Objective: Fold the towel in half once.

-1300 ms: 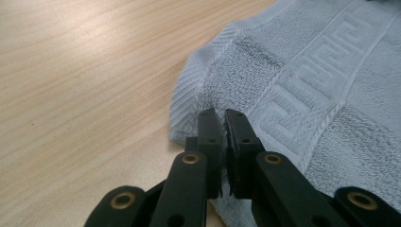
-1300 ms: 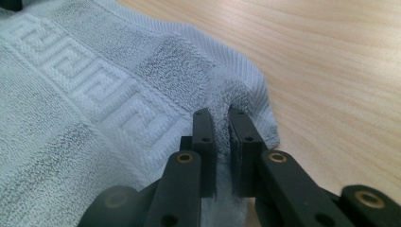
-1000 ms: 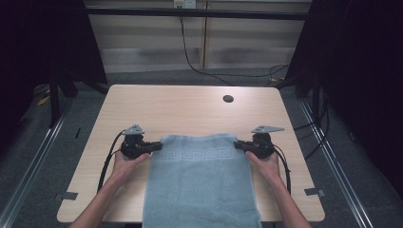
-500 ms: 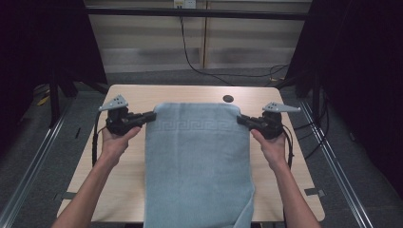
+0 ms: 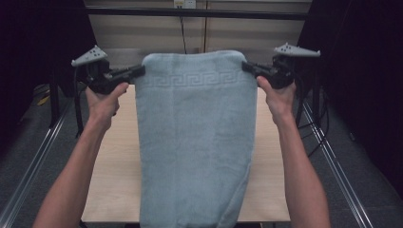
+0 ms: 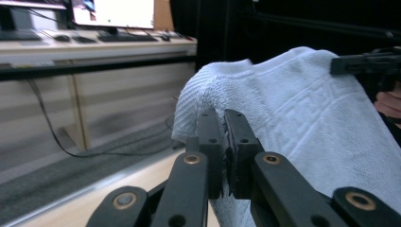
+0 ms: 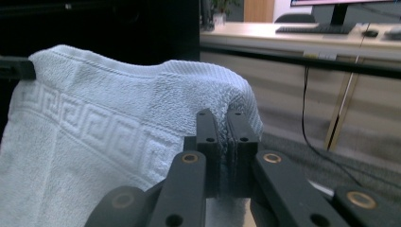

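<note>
Both tools have lifted the pale blue towel (image 5: pixel 195 142) (Greek-key border) off the table (image 5: pixel 119 161), each clamped on a top corner.

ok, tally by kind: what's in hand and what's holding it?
towel, light blue: 1
left gripper, shut on a top corner: 1
right gripper, shut on the other top corner: 1
table, wooden: 1
total: 4

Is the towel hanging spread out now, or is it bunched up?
Spread out. The towel hangs flat and open between the left gripper and right gripper, each shut on a top corner; its lower end drapes past the table edge.
</note>
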Tool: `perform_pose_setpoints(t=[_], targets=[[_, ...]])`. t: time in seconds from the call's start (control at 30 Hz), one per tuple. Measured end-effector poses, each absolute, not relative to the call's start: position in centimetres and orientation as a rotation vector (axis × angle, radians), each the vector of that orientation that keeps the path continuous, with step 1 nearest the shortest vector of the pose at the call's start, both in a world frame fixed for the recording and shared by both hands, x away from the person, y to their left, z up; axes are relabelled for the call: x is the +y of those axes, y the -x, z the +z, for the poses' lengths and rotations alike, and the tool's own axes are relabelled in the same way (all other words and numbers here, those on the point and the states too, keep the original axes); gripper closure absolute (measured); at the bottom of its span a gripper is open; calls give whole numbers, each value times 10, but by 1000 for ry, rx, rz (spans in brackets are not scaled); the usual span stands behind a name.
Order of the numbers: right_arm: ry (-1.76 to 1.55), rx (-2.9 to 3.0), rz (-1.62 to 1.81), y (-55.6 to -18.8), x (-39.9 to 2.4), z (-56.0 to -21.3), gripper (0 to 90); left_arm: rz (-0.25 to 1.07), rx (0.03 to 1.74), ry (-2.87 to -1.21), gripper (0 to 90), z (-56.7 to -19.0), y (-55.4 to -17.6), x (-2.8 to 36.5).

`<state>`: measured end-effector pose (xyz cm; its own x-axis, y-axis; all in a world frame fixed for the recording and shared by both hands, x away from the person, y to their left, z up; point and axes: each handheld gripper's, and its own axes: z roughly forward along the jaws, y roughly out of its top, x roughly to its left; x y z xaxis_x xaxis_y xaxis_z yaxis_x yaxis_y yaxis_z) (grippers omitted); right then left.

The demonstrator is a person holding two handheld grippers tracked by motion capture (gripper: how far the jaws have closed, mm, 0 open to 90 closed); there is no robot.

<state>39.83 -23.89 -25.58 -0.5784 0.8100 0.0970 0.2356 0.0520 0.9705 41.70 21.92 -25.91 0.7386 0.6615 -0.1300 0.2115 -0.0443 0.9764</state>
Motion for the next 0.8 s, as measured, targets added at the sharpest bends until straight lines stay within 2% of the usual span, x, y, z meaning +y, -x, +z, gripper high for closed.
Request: perform_pose_setpoints(t=[0.13, 0.3, 0.53, 0.8], targets=[[-1033, 1832, 1573, -403, -232, -245, 863, 434, 704, -1630, 869, -259, -415, 223], [-1037, 1928, 1545, -389, -226, -286, 863, 390, 711, -1697, 869, -299, -405, 227], [-1011, 2037, 1570, -338, -227, -335, 863, 325, 677, -1758, 869, -341, -372, 231], [-981, 2203, 1525, -275, -218, -373, 862, 241, 643, -1827, 869, -379, -324, 239]])
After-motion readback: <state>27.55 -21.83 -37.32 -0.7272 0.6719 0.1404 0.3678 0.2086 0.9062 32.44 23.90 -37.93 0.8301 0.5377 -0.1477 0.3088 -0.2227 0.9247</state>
